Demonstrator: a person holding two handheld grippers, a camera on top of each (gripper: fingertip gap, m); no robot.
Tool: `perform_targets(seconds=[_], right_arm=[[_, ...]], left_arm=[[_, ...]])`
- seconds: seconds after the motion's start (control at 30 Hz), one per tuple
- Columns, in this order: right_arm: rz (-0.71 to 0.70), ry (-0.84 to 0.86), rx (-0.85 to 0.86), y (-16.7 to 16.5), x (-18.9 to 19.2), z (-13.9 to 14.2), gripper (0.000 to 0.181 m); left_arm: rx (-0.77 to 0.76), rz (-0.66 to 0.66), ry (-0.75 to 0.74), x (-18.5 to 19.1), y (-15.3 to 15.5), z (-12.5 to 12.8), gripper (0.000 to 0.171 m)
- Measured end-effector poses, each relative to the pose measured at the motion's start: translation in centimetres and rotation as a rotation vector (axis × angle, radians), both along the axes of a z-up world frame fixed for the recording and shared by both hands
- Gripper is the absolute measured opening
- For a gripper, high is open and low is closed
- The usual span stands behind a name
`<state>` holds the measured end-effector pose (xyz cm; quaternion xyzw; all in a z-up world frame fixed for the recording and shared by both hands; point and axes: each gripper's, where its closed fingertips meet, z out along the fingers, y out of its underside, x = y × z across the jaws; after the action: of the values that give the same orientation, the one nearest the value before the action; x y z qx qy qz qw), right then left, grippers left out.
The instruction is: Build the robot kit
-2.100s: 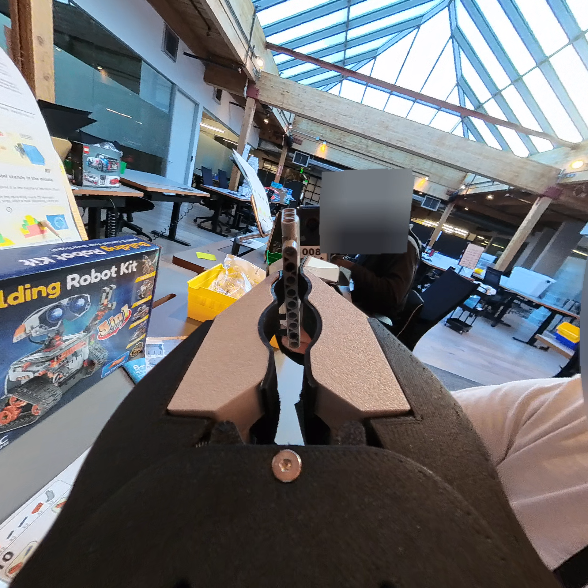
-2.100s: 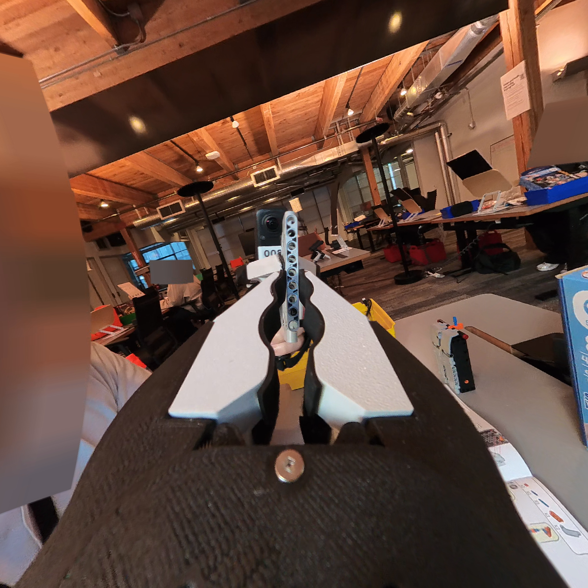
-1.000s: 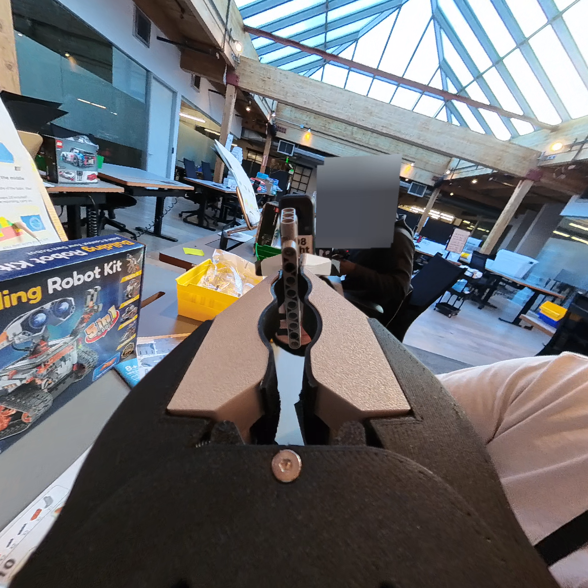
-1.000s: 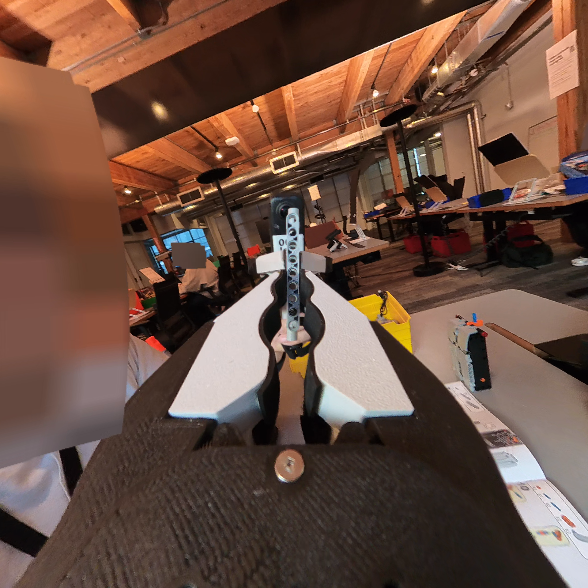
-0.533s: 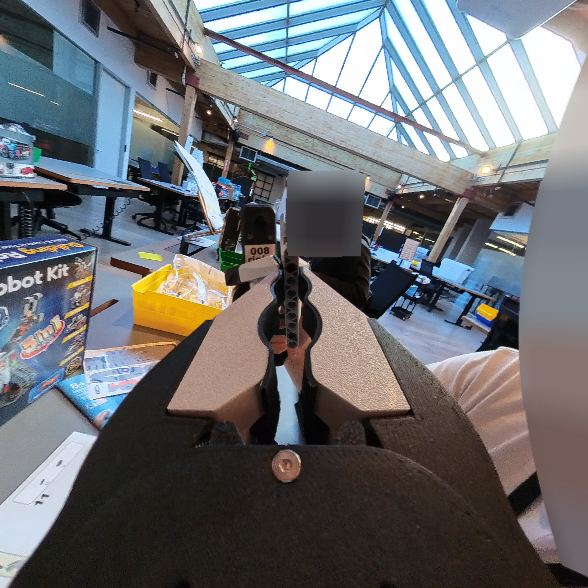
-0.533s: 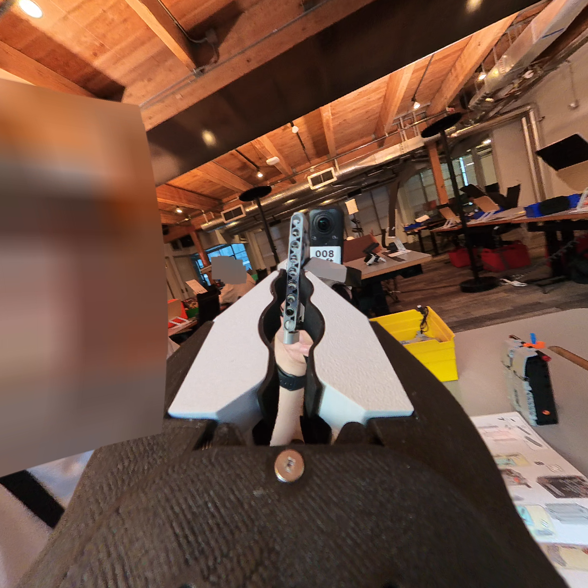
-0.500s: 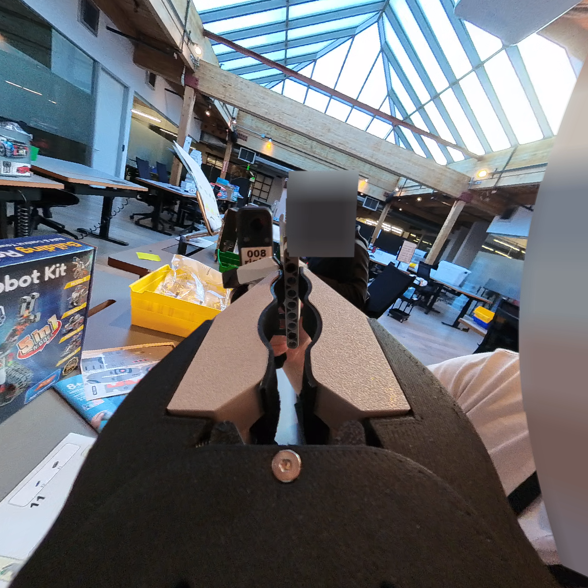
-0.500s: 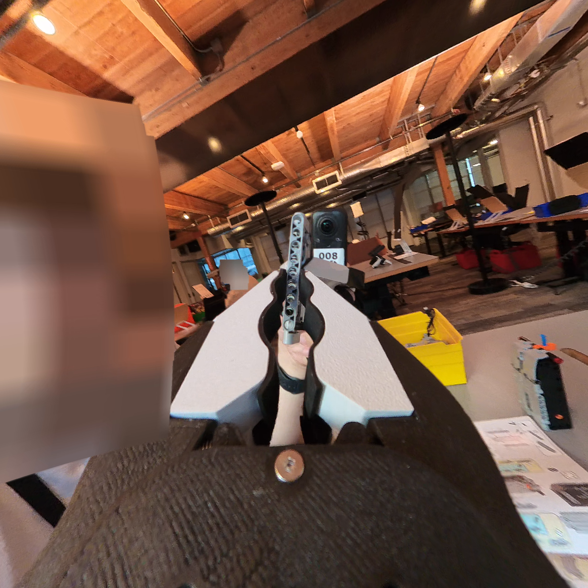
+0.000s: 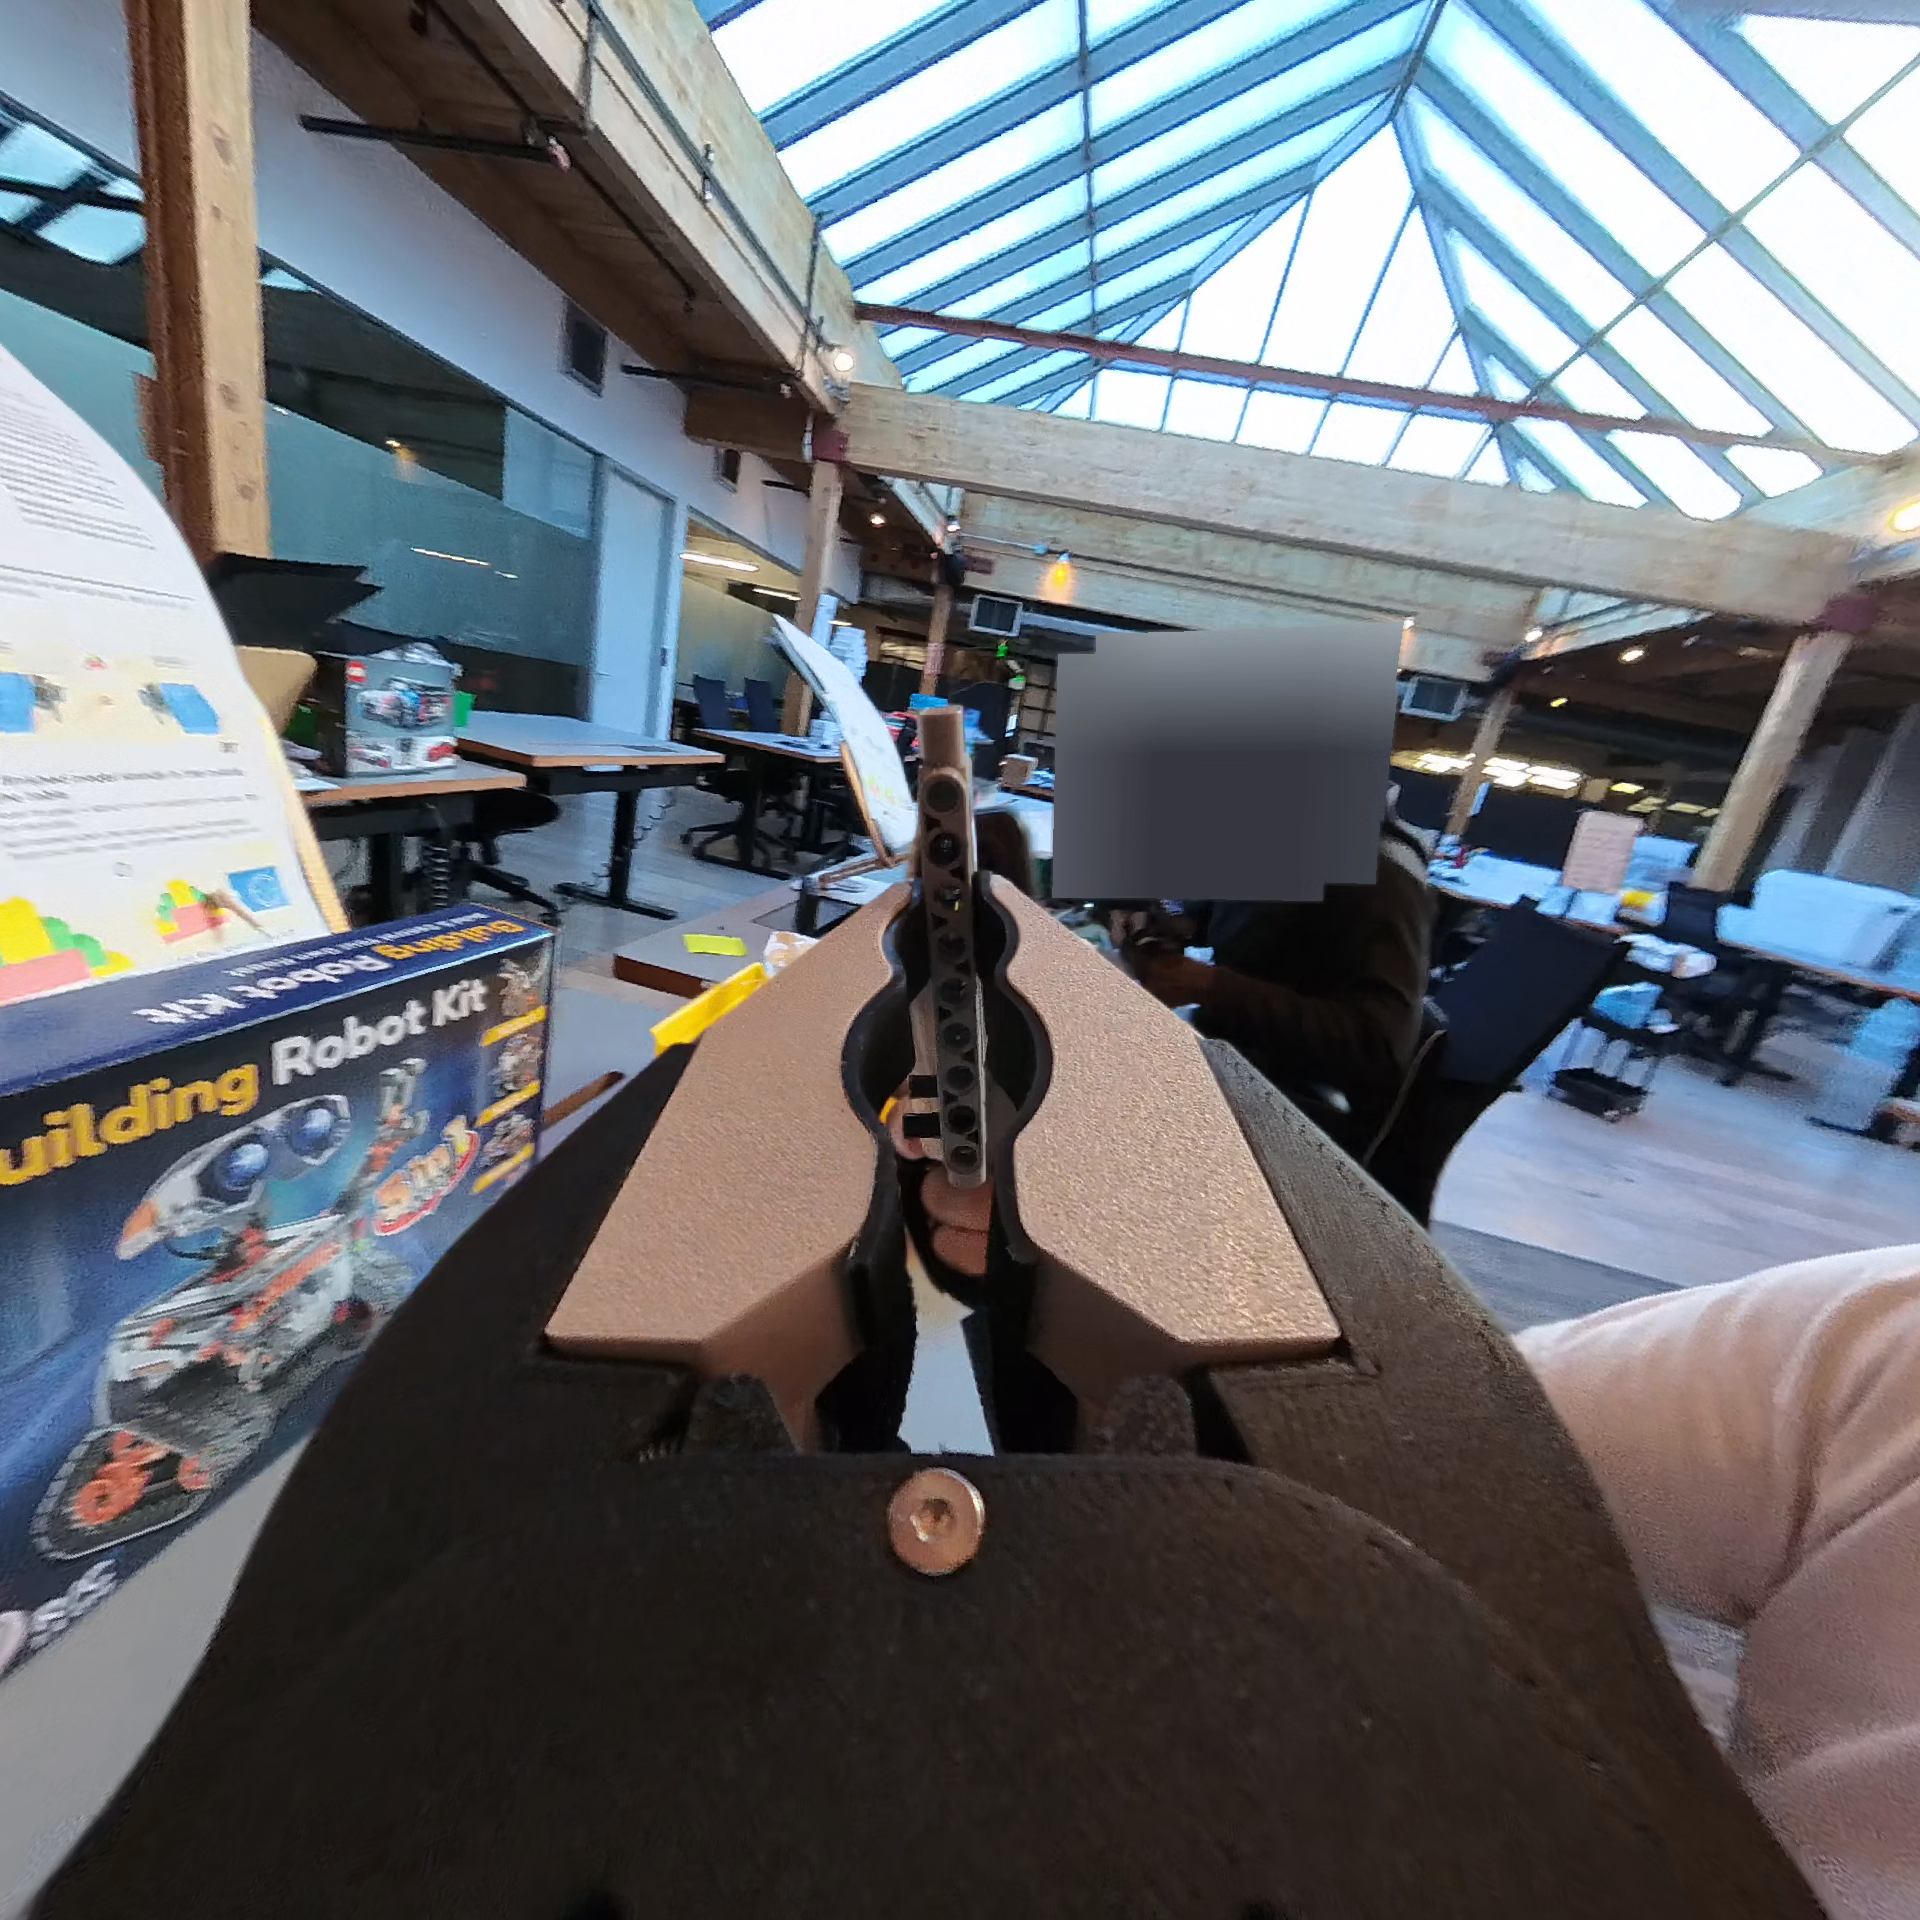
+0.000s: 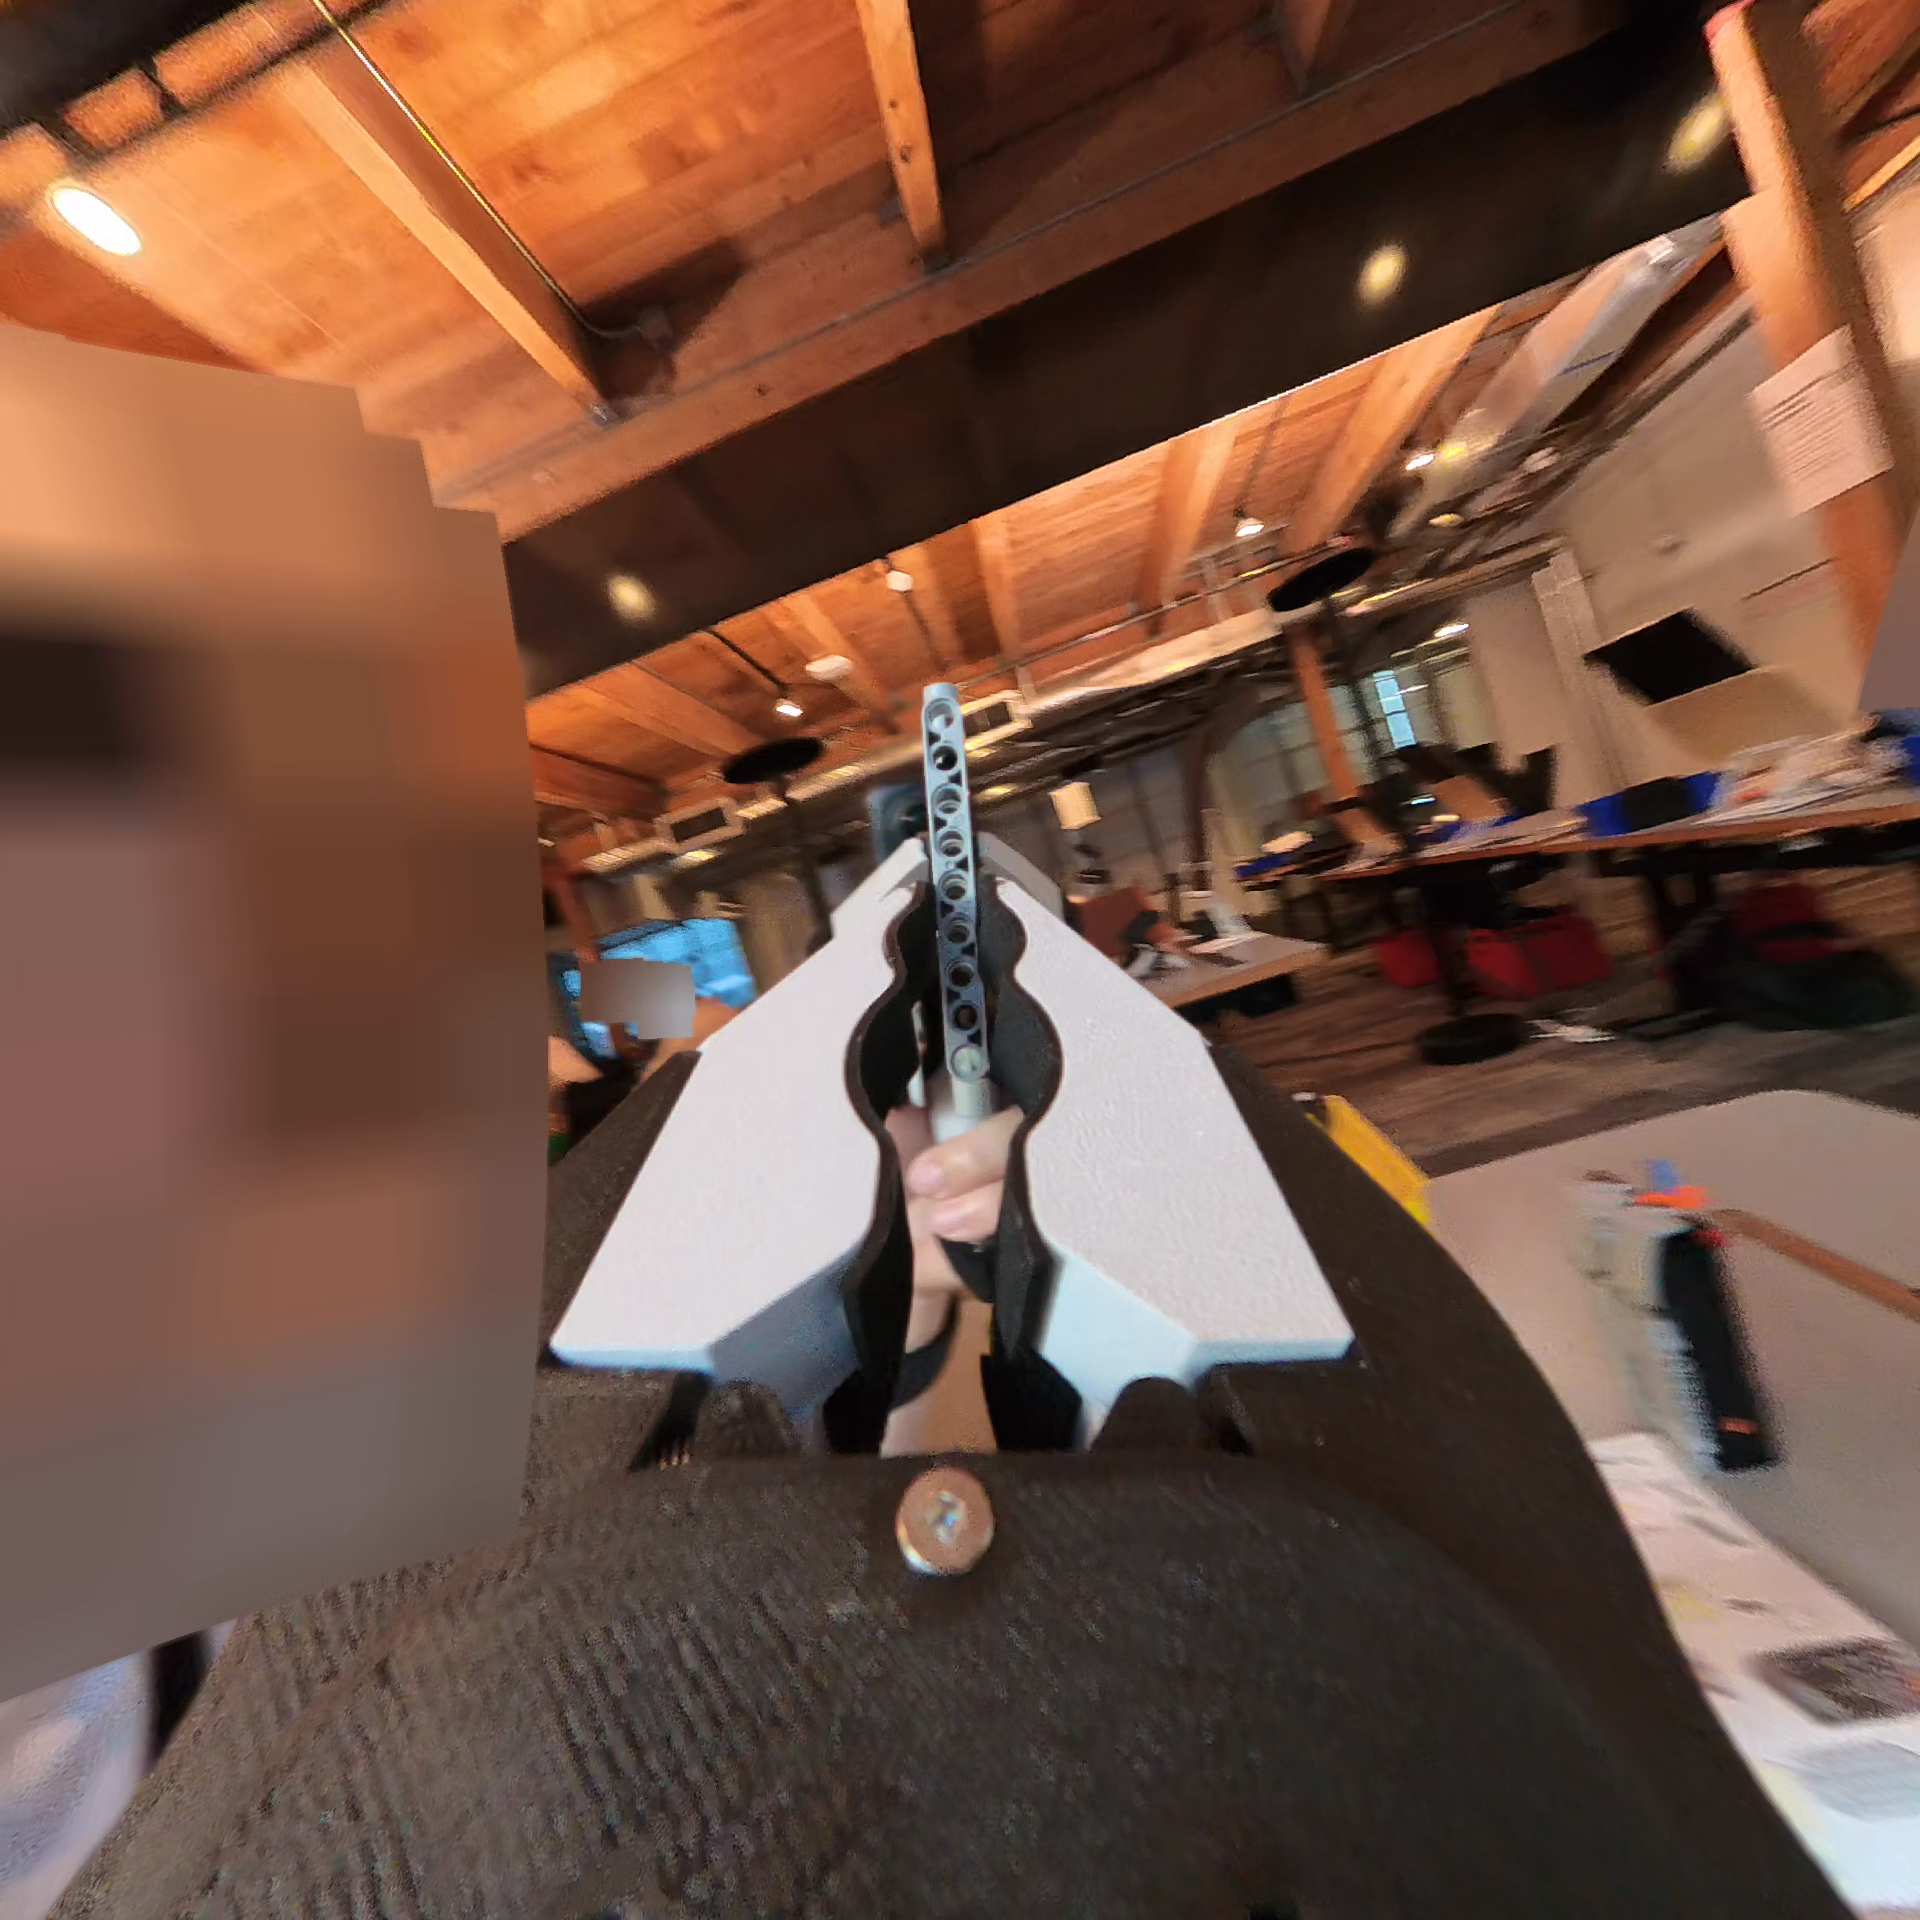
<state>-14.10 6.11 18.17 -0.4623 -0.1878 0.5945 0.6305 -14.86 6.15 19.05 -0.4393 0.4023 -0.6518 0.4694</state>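
Your left gripper [image 9: 948, 935] is clamped on a grey perforated beam [image 9: 951, 997] that stands upright. Your right gripper [image 10: 956, 914] is also closed on this beam [image 10: 954, 914]. A blue kit box [image 9: 249, 1174] stands on the left, a yellow bin [image 10: 1371, 1153] farther away.

A blue robot kit box [image 9: 260, 1174] stands on the grey table [image 10: 1662, 1153], with a yellow bin [image 9: 707, 1013] behind it. A grey-and-black block with orange tips [image 10: 1673, 1340] stands near printed sheets [image 10: 1787, 1621].
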Motion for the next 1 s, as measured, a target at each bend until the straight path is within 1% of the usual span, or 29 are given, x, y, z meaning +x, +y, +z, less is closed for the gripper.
perform_targets(seconds=[0.03, 0.07, 0.13, 0.2, 0.27, 0.3, 0.37, 0.5, 0.6, 0.67, 0.77, 0.87, 0.93, 1.0], right_arm=[[-0.050, -0.028, 0.023, 0.0, 0.0, 0.1, 0.007], [-0.068, -0.032, 0.046, -0.3, -0.1, 0.4, 0.007], [-0.023, 0.002, 0.049, -0.9, -0.1, 0.8, 0.007], [0.010, 0.033, 0.037, -0.6, 0.1, 0.6, 0.007], [0.076, 0.091, 0.033, -1.0, 0.0, 0.9, 0.007], [0.087, 0.102, 0.034, -1.1, 0.0, 1.0, 0.007], [0.041, 0.086, 0.043, -0.8, 0.1, 0.8, 0.007], [-0.039, 0.075, 0.052, -0.4, 0.4, 0.8, 0.007], [-0.043, 0.088, 0.036, -0.2, 0.4, 0.6, 0.007], [0.001, 0.110, 0.014, -0.3, 0.2, 0.5, 0.007], [0.012, 0.117, 0.015, -0.3, 0.1, 0.5, 0.007], [0.026, 0.140, 0.037, -0.7, 0.1, 0.9, 0.008], [0.027, 0.147, 0.039, -0.6, 0.2, 0.7, 0.008], [0.081, 0.180, 0.037, -0.8, 0.2, 0.8, 0.008]], left_arm=[[0.011, 0.012, -0.001, 0.0, 0.0, 0.0, 0.005], [0.004, -0.001, -0.017, -0.1, -0.2, 0.3, 0.005], [-0.039, -0.064, -0.054, -0.2, -0.8, 0.7, 0.005], [-0.053, -0.068, -0.049, 0.0, -0.6, 0.5, 0.005], [-0.097, -0.122, -0.074, -0.1, -0.9, 0.6, 0.005], [-0.112, -0.148, -0.082, -0.1, -1.0, 0.7, 0.004], [-0.106, -0.131, -0.082, 0.0, -0.8, 0.6, 0.004], [-0.029, -0.014, -0.072, 0.3, -0.5, 0.5, 0.005], [0.005, 0.037, -0.069, 0.3, -0.3, 0.6, 0.005], [0.016, 0.063, -0.078, 0.2, -0.2, 0.7, 0.005], [0.000, 0.052, -0.084, 0.1, -0.2, 0.8, 0.005], [-0.041, -0.006, -0.114, 0.0, -0.6, 1.0, 0.005], [-0.043, -0.013, -0.109, 0.1, -0.5, 0.9, 0.005], [-0.058, -0.045, -0.111, 0.1, -0.7, 0.9, 0.005]])
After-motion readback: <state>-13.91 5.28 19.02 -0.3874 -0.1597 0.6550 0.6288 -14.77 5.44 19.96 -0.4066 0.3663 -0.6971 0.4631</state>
